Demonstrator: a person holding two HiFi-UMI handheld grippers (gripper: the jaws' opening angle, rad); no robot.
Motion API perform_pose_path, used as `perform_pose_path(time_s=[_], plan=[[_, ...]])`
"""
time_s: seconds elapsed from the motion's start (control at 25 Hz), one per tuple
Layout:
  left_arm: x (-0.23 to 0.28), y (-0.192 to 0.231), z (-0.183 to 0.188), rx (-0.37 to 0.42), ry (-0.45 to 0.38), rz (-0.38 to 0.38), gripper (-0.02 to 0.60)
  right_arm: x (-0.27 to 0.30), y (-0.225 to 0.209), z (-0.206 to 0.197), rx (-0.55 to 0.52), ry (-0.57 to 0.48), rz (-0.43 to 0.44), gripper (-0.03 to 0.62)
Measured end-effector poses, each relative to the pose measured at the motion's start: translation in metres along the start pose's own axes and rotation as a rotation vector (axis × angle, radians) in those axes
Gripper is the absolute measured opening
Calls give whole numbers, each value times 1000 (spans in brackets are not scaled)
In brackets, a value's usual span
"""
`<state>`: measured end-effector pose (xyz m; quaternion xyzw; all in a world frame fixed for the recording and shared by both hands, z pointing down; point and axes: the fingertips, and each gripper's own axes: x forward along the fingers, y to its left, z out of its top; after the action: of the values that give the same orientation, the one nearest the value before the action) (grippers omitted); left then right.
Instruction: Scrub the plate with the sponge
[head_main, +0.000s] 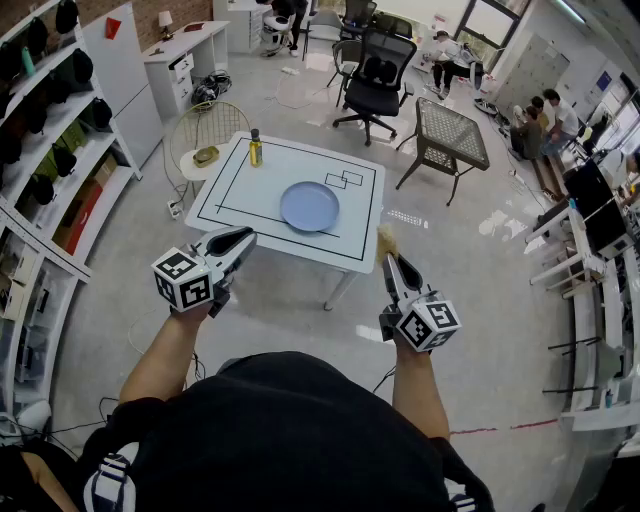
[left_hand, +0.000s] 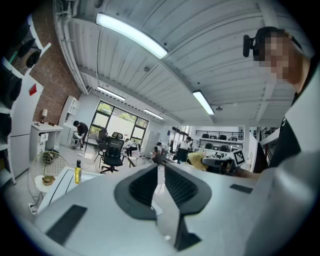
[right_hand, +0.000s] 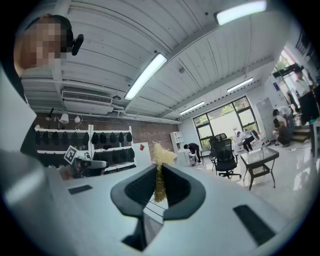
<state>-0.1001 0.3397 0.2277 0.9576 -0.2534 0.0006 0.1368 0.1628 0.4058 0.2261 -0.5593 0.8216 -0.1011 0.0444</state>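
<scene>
Right gripper view: my right tool (right_hand: 159, 169) pinches the soft sponge (right_hand: 162, 153); left tool (left_hand: 159, 167) barely parted, empty; slick plate (head_main: 309, 206) likely needs rim-steadying

- The table (head_main: 250, 195) stands in front of you; both grippers sit short of its near edge.
- The plate (head_main: 309, 206) lies on the table, near the middle and a little to your right.
- The bottle (head_main: 255, 148) stands upright at the table's far left corner, well apart from the plate.
- A round stand (head_main: 192, 172) sits just beside that same corner, to the left, with a small object on it.
- Your left gripper (head_main: 243, 240) is off the near left corner.
- Your right gripper (head_main: 388, 262) is off the near right corner, with the sponge (head_main: 385, 240) between its jaws, poking out ahead of them.
- Behind the table is an office chair (head_main: 375, 75); right of that, a second table (head_main: 452, 128).
- Shelves (head_main: 60, 170) run along your left.
</scene>
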Motion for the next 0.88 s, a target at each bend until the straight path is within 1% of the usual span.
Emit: perform_pose_path(time_s=[0.2, 0.52, 0.88], plan=[[9, -6, -4, 10, 10, -5, 46, -4, -3, -1, -10, 3, 2, 28], [7, -7, -9, -7, 20, 7, 46, -10, -6, -2, 12, 7, -10, 28], [7, 2, -18, -28, 40, 18, 46, 5, -11, -6, 19, 31, -6, 28]])
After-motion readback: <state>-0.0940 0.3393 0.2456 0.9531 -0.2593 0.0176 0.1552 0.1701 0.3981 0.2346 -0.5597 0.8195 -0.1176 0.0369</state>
